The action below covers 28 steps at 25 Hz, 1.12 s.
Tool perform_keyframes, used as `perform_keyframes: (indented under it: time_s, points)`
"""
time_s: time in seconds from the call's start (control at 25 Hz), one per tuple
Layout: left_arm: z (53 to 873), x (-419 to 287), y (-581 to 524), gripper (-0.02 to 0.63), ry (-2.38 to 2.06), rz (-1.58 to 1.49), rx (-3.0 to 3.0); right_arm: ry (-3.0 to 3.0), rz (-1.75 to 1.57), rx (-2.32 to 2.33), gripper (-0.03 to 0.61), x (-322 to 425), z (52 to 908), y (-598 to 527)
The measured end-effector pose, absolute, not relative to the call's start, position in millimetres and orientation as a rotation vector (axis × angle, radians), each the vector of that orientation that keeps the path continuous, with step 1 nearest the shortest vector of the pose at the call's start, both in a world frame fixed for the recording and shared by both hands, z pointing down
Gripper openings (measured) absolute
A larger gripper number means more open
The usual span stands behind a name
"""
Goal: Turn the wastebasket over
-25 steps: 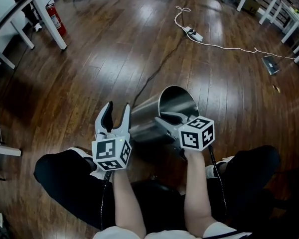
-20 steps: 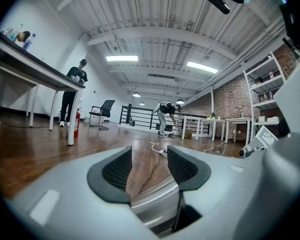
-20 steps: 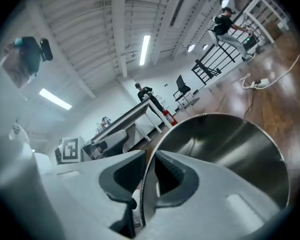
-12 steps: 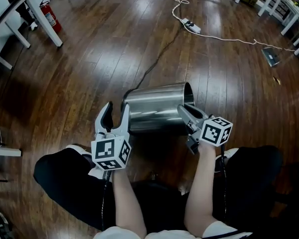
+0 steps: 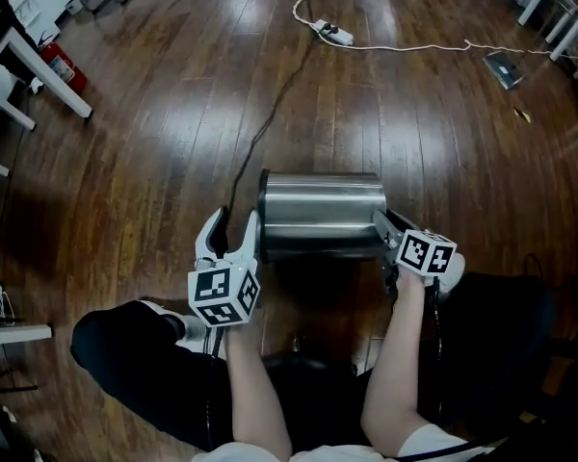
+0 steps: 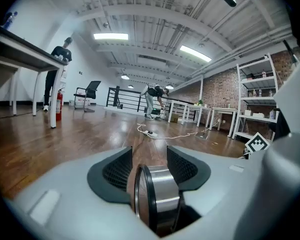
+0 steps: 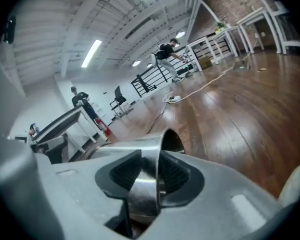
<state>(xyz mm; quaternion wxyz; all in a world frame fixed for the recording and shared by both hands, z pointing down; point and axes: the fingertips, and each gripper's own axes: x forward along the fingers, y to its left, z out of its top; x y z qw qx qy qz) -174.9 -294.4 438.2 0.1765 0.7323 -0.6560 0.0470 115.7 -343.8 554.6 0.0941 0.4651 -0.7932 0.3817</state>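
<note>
The steel wastebasket point(image 5: 323, 210) lies on its side across the wooden floor, with its black-ringed base to the left and its open mouth to the right. My left gripper point(image 5: 231, 234) stands open at the base end, its right finger point(image 5: 251, 231) close beside the base. In the left gripper view the base edge point(image 6: 157, 194) shows low between the wide jaws of the left gripper point(image 6: 149, 156). My right gripper point(image 5: 385, 224) is at the mouth. The rim point(image 7: 140, 184) stands between the jaws of the right gripper point(image 7: 150, 171), which are opening.
A black cable point(image 5: 260, 133) runs from the basket's base away across the floor. A white power strip point(image 5: 329, 34) with its cord lies farther off, and a dark flat object point(image 5: 506, 68) at the right. A fire extinguisher point(image 5: 58, 65) stands by a white table leg point(image 5: 39, 75). The person's knees flank the basket.
The basket has swung down from tilted with its mouth up to lying flat across the floor. My right gripper went right and down with the rim. The left gripper sank towards the base.
</note>
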Motion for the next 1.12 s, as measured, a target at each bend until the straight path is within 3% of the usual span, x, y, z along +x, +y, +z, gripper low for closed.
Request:
perform_keyframes:
  time_s: [0.24, 0.36, 0.64, 0.96, 1.12]
  points:
    - [483.4, -158.3, -303.7, 0.241, -1.748, 0.202, 2.029, -2.306, 0.947, 1.365, 0.109, 113.7, 552.3, -343.4]
    - [506.8, -163.9, -303.0, 0.241, -1.719, 0.215, 1.969, -2.266, 0.845, 1.259, 0.2, 106.6, 546.0, -338.7]
    - [546.4, -165.4, -297.9, 0.241, -1.589, 0.146, 1.863, -2.2, 0.911, 1.34, 0.201, 124.4, 544.1, -342.2]
    - [548.3, -153.6, -301.8, 0.114, -1.506, 0.047, 1.874, -2.191, 0.996, 1.277, 0.182, 114.3, 559.1, -333.7]
    - [548.9, -152.6, -302.4, 0.1, -1.472, 0.029, 1.867, -2.191, 1.052, 1.266, 0.14, 113.0, 560.8, -332.6]
